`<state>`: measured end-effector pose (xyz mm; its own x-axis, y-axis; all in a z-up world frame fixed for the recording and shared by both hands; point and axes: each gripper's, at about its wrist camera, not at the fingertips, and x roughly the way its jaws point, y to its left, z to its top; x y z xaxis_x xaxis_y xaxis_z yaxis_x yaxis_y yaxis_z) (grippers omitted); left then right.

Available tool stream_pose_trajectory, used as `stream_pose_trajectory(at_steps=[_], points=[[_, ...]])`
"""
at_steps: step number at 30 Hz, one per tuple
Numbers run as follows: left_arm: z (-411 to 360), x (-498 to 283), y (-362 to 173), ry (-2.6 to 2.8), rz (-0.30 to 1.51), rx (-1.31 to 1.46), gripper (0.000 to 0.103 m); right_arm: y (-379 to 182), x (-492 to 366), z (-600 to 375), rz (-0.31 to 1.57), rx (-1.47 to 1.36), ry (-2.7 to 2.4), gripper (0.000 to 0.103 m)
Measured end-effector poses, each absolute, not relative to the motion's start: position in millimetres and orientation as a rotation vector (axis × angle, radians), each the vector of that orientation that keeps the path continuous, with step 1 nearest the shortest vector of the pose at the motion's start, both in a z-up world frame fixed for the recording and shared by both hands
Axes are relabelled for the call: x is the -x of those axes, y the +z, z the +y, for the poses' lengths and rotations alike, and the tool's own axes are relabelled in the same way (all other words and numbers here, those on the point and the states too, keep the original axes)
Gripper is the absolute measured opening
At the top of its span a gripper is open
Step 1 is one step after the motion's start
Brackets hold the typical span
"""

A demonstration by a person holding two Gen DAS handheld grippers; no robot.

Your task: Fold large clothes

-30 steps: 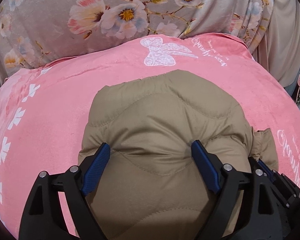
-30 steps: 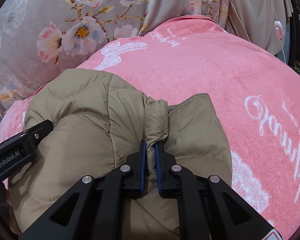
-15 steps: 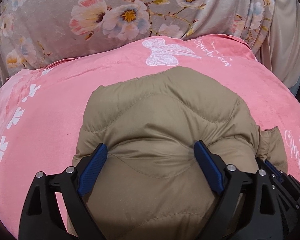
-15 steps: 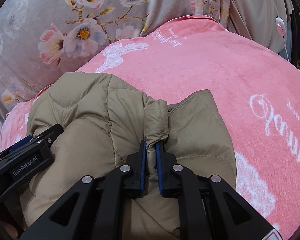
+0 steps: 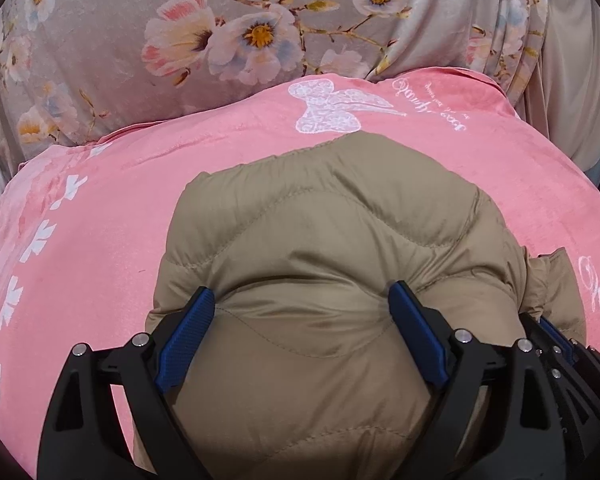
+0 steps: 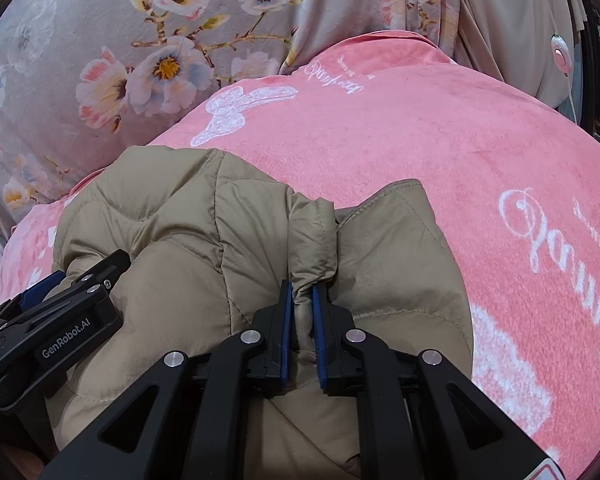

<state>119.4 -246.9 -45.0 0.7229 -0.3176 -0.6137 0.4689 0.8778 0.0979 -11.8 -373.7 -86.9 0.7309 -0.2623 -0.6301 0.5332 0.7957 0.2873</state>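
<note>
A tan quilted puffer jacket (image 5: 332, 240) lies bunched on a pink blanket (image 5: 100, 240). My left gripper (image 5: 300, 304) is open, its blue pads wide apart and pressed against a puffy fold of the jacket on either side. My right gripper (image 6: 302, 292) is shut on a narrow ridge of the jacket (image 6: 260, 232), to the right of the left gripper. The left gripper's black body (image 6: 56, 320) shows at the left of the right wrist view. The right gripper's fingers (image 5: 556, 332) show at the right edge of the left wrist view.
The pink blanket (image 6: 440, 128) has white butterfly and script prints. Behind it hangs a grey floral fabric (image 5: 220, 40) and a beige curtain (image 6: 508, 8). A small pink round switch on a cord (image 6: 560, 54) hangs at the far right.
Both grippers have drawn slightly back and down with the jacket. The left gripper has come closer to the right one. The jaws stand the same.
</note>
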Motion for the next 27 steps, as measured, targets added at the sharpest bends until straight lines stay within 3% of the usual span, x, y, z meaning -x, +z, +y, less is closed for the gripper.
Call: stream_pose_trajectory(at_steps=[6, 9, 11, 13, 17, 20, 25, 27], points=[[-245.6, -120.0, -43.0, -0.457, 0.639, -0.243, 0.087, -85.8, 14.7, -377.1, 0.598, -0.511, -0.421, 0.013], [-229.4, -113.4, -32.0, -0.516, 0.669, -0.229, 0.087, -77.1, 30.2, -383.0, 0.614, -0.568, -0.376, 0.020], [-204.9, -100.2, -19.7, -0.539, 0.693, -0.194, 0.087, -64.4, 53.2, -377.5, 0.601, -0.587, -0.366, 0.042], [-185.0, -89.0, -14.2, -0.558, 0.745, -0.157, 0.087, -53.3, 77.9, -367.3, 0.573, -0.590, -0.330, 0.055], [-160.0, -68.5, -22.8, -0.569, 0.835, -0.125, 0.087, -48.8, 104.9, -343.0, 0.607, -0.573, -0.287, 0.063], [-153.4, -54.7, -26.5, -0.567, 0.854, -0.131, 0.087, -57.9, 105.4, -332.1, 0.645, -0.568, -0.299, 0.062], [-148.1, -35.7, -34.6, -0.574, 0.850, -0.161, 0.088, -68.2, 110.8, -328.3, 0.641, -0.633, -0.269, 0.027], [-147.0, -34.6, -39.7, -0.567, 0.846, -0.160, 0.090, -68.2, 111.6, -327.3, 0.644, -0.619, -0.275, 0.023]])
